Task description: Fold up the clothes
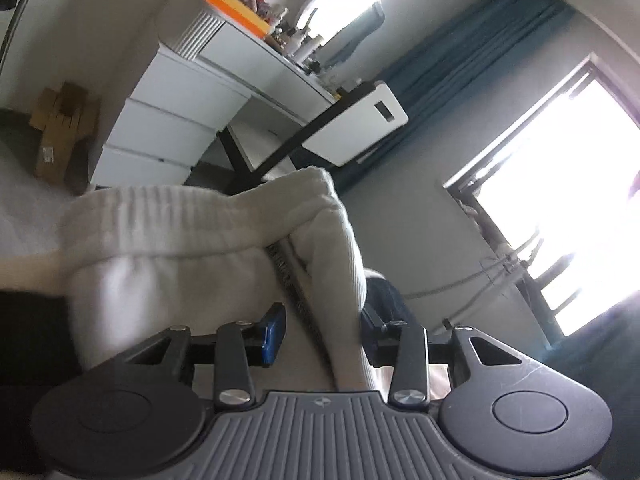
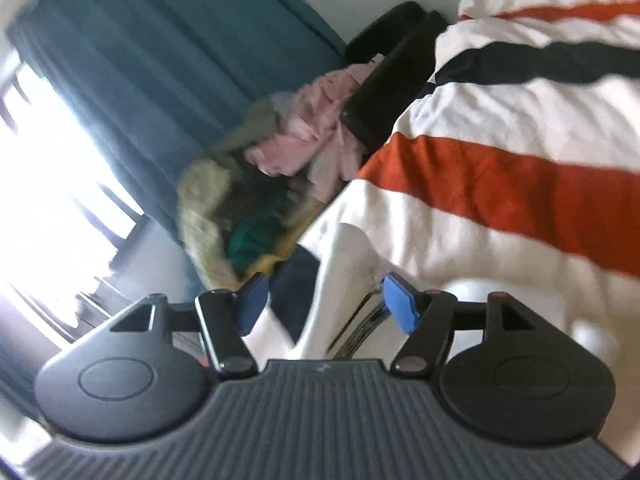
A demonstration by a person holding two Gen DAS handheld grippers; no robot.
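Observation:
A cream ribbed knit garment (image 1: 180, 232) with a dark zipper hangs in front of my left gripper (image 1: 322, 332). Its blue pads stand apart, with a fold of the knit and the zipper edge running between them. In the right wrist view a striped sweater (image 2: 500, 152), white with orange and dark bands, fills the right side. My right gripper (image 2: 324, 304) has its blue pads apart, with a white strip of cloth and a zipper edge passing between them. Neither grip looks closed tight.
A white desk with drawers (image 1: 168, 112) and clutter stands behind, cardboard boxes (image 1: 60, 132) to its left. A bright window (image 1: 560, 200) and teal curtain (image 2: 160, 60) are near. A pile of clothes (image 2: 272, 184) with pink and green items lies by a black bag (image 2: 384, 92).

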